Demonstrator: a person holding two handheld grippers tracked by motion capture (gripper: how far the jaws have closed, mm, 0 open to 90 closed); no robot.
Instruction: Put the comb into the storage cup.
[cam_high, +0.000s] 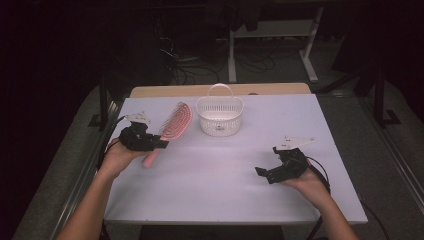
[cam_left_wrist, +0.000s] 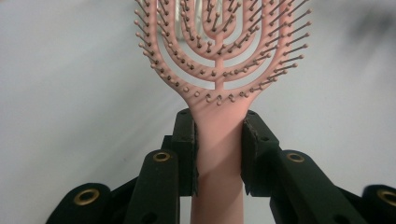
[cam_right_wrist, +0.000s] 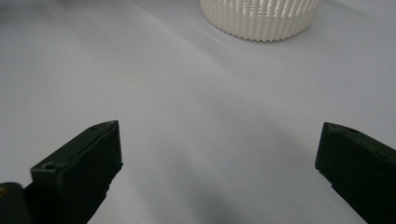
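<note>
**Brush in my left jaws, basket off at two o'clock**

My left jaws (cam_left_wrist: 218, 154) are clenched on the handle of the pink hairbrush (cam_left_wrist: 219, 70), one pad on each side of the neck just below the bristle head. The brush's long axis runs straight out along the jaws, head leading. From above, it slants across the left part of the tabletop (cam_high: 215, 185), handle end low at my left hand (cam_high: 120, 155), bristle head up toward one o'clock. The white basket (cam_high: 220, 117) stands just beside that head, at about two o'clock from my grip. I judge the next move to be a short swing of the head that way. My right jaws (cam_right_wrist: 219, 163) stand released, wide apart over bare tabletop, with the basket at twelve o'clock, well apart from them. The left hand is the nearer one.
</note>
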